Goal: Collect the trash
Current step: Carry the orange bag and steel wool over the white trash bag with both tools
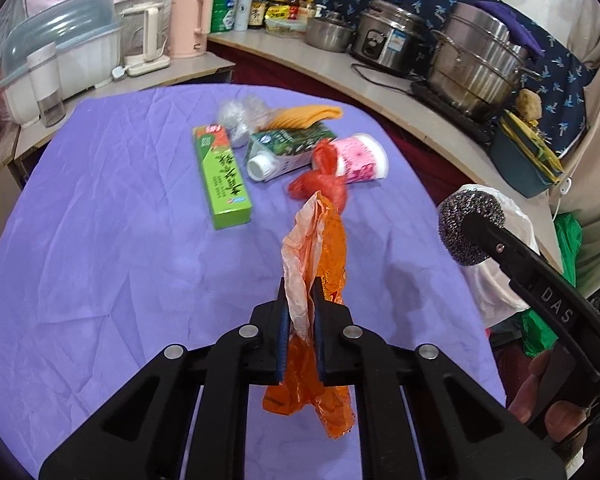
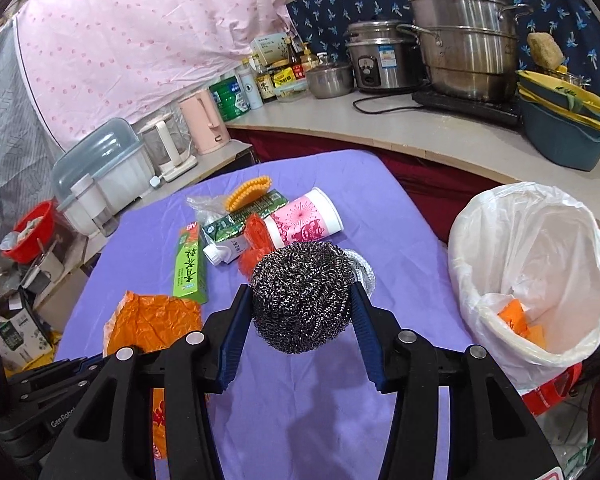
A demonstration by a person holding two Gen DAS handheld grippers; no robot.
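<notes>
Clamped in the left gripper (image 1: 300, 312), an orange plastic bag (image 1: 320, 248) hangs above the purple-covered tabletop (image 1: 112, 208), while the right gripper (image 2: 300, 304) grips a steel scourer (image 2: 302, 294) beside the white-lined bin (image 2: 540, 264), with green box (image 1: 222, 176), carton (image 1: 280, 148) and pink cup (image 1: 360, 158) lying beyond.

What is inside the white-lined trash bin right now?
In the trash bin, orange scraps lie at the bottom against the white liner. The near rim hides anything lower.
</notes>
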